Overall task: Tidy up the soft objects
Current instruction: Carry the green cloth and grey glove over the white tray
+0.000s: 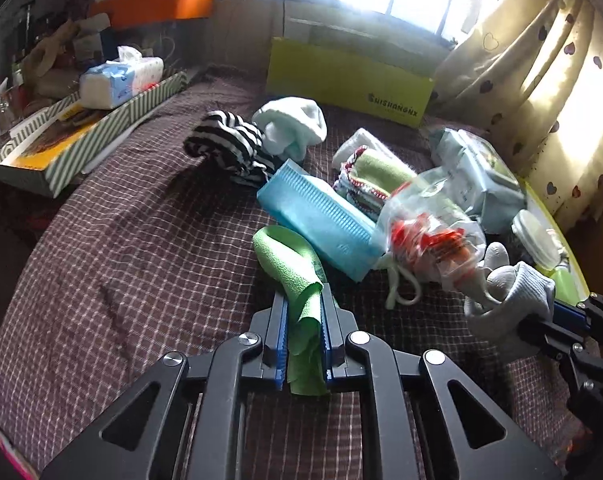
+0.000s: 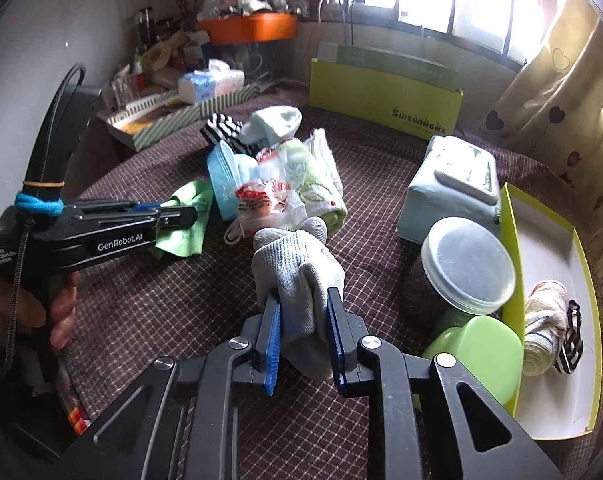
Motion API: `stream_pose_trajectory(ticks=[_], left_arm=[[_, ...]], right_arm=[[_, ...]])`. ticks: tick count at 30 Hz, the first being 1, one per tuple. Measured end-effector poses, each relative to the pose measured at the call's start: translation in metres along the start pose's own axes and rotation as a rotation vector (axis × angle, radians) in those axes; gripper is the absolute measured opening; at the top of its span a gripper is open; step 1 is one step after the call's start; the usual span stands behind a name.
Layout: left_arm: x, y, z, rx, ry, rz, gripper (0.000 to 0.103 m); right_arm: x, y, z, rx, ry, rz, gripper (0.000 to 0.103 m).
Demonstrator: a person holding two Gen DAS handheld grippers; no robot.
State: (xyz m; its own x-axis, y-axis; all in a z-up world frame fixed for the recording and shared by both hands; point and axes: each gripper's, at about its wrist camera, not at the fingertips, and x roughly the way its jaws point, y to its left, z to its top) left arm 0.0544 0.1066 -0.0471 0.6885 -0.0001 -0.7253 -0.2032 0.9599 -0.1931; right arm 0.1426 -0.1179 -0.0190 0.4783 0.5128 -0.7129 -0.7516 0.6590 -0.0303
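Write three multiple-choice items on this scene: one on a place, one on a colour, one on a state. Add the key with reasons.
1. Where does the rolled cream cloth lie?
A. In the open yellow-green box
B. On the orange tray
C. Under the tissue pack

2. What colour is the cloth in the left tool?
A. Red
B. Green
C. Black

3. How does the right tool stand?
A. Open and empty
B. Shut on the grey glove
C. Shut on a jar

Key: 1 A, it rests on the box's white floor; 2 B, green fabric sits between the blue pads; 3 B, both pads press the glove.
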Motion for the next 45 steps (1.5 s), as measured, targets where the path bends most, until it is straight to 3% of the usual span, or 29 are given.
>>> stream_pose_trajectory(ticks=[17,31,45], left_arm=[[-0.070,-0.014,0.008,0.001,-0.162,-0.023,0.013],[-0.071,-0.049,0.009,0.070,-0.161,-0.096,0.014],[-0.069,-0.078,0.015,0.121,-0.155,-0.143,0.014]], right_arm=[[-0.048,-0.013,-0.004,0.098,-0.160,0.054,0.020],[-0.065,-0.033,-0.010,0.154,-0.203,0.026,0.020],[-0.089,-0.063,-0.018,0.218,-0.247,-0.056,0.020]])
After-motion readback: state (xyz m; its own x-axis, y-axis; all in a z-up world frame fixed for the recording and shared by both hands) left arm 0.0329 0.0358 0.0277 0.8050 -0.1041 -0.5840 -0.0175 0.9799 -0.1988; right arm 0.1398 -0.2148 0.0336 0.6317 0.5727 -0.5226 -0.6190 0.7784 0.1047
